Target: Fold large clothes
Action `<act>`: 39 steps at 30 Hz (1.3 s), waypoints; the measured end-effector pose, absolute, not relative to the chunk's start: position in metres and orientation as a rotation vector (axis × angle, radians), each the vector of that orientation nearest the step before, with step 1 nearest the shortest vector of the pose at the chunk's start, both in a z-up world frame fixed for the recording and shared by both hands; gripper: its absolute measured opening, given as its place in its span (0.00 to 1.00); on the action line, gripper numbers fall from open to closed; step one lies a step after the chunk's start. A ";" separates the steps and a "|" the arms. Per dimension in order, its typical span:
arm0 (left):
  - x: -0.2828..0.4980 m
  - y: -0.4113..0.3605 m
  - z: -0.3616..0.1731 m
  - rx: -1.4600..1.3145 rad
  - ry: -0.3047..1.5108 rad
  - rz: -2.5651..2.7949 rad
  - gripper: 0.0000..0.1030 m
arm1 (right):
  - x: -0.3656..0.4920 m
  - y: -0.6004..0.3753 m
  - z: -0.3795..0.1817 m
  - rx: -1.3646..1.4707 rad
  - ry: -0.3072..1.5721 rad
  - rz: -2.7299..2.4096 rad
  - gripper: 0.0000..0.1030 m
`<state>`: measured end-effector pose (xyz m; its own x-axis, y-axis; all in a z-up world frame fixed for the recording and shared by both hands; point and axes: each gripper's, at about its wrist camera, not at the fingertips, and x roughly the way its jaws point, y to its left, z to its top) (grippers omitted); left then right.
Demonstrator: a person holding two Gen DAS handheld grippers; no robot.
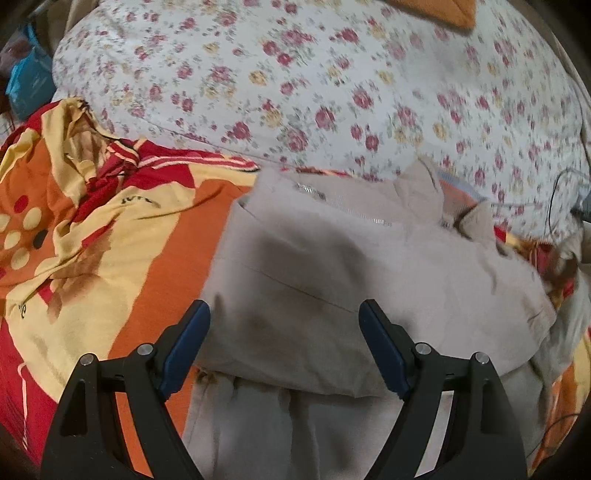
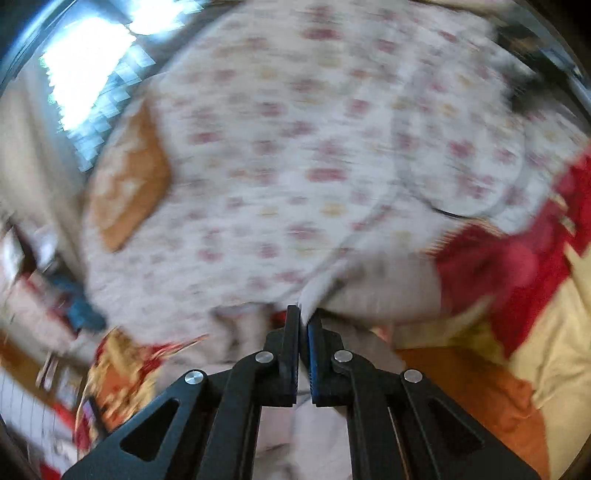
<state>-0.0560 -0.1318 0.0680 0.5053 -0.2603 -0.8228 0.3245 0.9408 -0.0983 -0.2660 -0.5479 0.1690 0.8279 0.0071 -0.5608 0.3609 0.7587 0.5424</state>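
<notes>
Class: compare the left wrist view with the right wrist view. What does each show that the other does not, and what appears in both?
Only the left wrist view: the left gripper, jaws wide apart over the beige garment, nothing between them; the garment's zipper; a blue bag at the far left.

Only the right wrist view: the right gripper, shut on a fold of the garment's pale cloth; a bright window.

Both: the beige garment, the floral quilt, the red, orange and yellow sheet, an orange cushion.

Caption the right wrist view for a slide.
Right gripper shut on a fold of the beige garment, above the floral bedding.
</notes>
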 end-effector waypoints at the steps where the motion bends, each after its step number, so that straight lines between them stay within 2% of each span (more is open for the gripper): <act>1: -0.056 -0.128 0.071 0.052 0.972 -0.352 0.80 | -0.260 -0.536 0.177 0.665 0.570 -0.162 0.03; 4: -0.055 -0.119 0.077 0.003 0.959 -0.353 0.80 | -0.251 -0.463 0.200 0.509 0.576 0.051 0.03; 6: -0.054 -0.114 0.079 -0.035 0.963 -0.373 0.81 | -0.245 -0.405 0.188 0.390 0.669 0.194 0.10; 8: -0.053 -0.111 0.080 -0.072 0.978 -0.413 0.81 | -0.244 -0.377 0.168 0.344 0.757 0.241 0.42; 9: -0.053 -0.111 0.080 -0.083 0.984 -0.433 0.81 | -0.247 -0.368 0.153 0.336 0.798 0.250 0.47; 14: -0.062 -0.120 0.087 -0.112 0.975 -0.535 0.82 | -0.266 -0.384 0.109 0.486 0.893 0.179 0.48; 18: -0.064 -0.142 0.088 -0.164 1.030 -0.623 0.83 | -0.284 -0.411 0.111 0.562 0.813 0.102 0.54; 20: -0.065 -0.156 0.090 -0.168 1.031 -0.665 0.84 | -0.286 -0.416 0.113 0.597 0.767 0.097 0.60; 22: -0.063 -0.178 0.090 -0.137 1.027 -0.701 0.90 | -0.287 -0.423 0.109 0.661 0.734 0.095 0.61; 28: -0.037 -0.248 0.053 -0.056 1.154 -0.706 0.89 | -0.296 -0.445 0.099 0.736 0.695 0.026 0.61; 29: -0.035 -0.255 0.047 -0.061 1.175 -0.707 0.86 | -0.297 -0.447 0.100 0.716 0.687 -0.001 0.61; 30: -0.036 -0.260 0.044 -0.065 1.179 -0.714 0.62 | -0.299 -0.451 0.101 0.698 0.677 -0.035 0.61; 31: -0.036 -0.265 0.045 -0.064 1.193 -0.727 0.19 | -0.301 -0.454 0.101 0.693 0.671 -0.058 0.61; 32: -0.037 -0.266 0.048 -0.073 1.208 -0.729 0.06 | -0.303 -0.459 0.101 0.696 0.664 -0.084 0.61; 34: -0.041 -0.253 0.070 -0.157 1.134 -0.757 0.05 | -0.306 -0.469 0.097 0.735 0.654 -0.112 0.61; 37: -0.053 -0.200 0.119 -0.289 0.920 -0.773 0.05 | -0.312 -0.481 0.091 0.782 0.654 -0.160 0.61; 39: -0.059 -0.172 0.129 -0.298 0.850 -0.718 0.05 | -0.311 -0.483 0.089 0.776 0.664 -0.186 0.61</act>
<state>-0.0591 -0.1717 0.1294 0.4465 -0.6825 -0.5786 0.4563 0.7299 -0.5089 -0.3115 -0.4827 0.0893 0.7830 0.0808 -0.6167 0.3898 0.7089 0.5878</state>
